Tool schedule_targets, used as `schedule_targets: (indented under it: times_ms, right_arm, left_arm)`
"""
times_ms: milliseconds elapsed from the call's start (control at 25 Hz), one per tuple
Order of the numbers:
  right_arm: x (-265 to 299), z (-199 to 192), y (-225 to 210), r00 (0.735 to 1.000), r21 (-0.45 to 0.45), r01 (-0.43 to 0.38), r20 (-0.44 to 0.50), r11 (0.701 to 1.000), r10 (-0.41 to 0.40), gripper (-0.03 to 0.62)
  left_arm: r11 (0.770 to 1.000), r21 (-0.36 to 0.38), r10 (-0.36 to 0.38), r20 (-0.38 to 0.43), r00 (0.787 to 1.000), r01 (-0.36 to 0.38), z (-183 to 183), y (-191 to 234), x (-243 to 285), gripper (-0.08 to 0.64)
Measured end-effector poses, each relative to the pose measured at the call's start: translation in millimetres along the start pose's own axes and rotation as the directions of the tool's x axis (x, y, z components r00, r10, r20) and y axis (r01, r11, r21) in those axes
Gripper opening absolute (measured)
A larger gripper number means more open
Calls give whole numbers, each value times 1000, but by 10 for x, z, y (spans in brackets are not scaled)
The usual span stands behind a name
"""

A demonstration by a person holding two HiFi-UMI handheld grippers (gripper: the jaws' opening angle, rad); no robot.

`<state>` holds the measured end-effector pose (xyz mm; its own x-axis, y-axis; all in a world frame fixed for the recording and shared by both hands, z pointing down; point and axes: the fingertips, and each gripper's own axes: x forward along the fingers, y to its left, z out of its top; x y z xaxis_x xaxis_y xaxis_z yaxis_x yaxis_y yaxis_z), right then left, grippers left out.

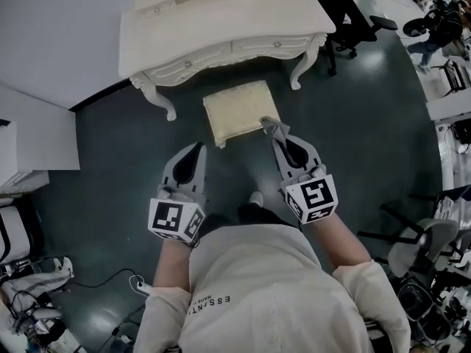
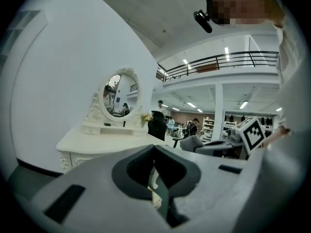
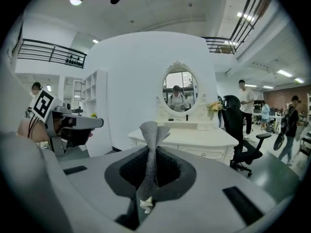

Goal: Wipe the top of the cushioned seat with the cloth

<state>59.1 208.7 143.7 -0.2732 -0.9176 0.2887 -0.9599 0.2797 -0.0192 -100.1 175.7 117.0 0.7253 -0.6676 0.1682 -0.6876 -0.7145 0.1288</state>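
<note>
R gripper (image 1: 280, 140) clamps grey knit cloth (image 3: 147, 165) near cream square cushioned seat's (image 1: 239, 109) near-right corner, ready to wipe; L gripper (image 1: 196, 148) jaws together, empty.

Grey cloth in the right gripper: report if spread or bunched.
Bunched: the grey knitted cloth is a narrow gathered strip pinched in the right gripper's shut jaws, flaring at its tip.

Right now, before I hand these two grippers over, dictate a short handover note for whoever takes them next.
Left gripper: shut, empty, beside the right one.
Right gripper: shut on the grey cloth, which sticks up past the jaws.
Cushioned seat: on the floor before the white dressing table, just ahead of both grippers.
Done: cloth in grip. Left: lower it onto the seat top and wipe; no contact shows yet.
</note>
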Motion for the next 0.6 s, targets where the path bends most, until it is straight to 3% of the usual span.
schedule_targets:
  times_ms: [280, 600]
  right_arm:
    - [712, -224, -225, 991, 18, -112, -75, 993, 113, 31]
    - [1893, -644, -137, 961, 52, -209, -172, 976, 215, 31]
  left_arm:
    - [999, 25, 47, -67, 997, -45, -241, 189, 533, 2]
    - [995, 75, 70, -114, 991, -62, -671, 891, 1041, 2]
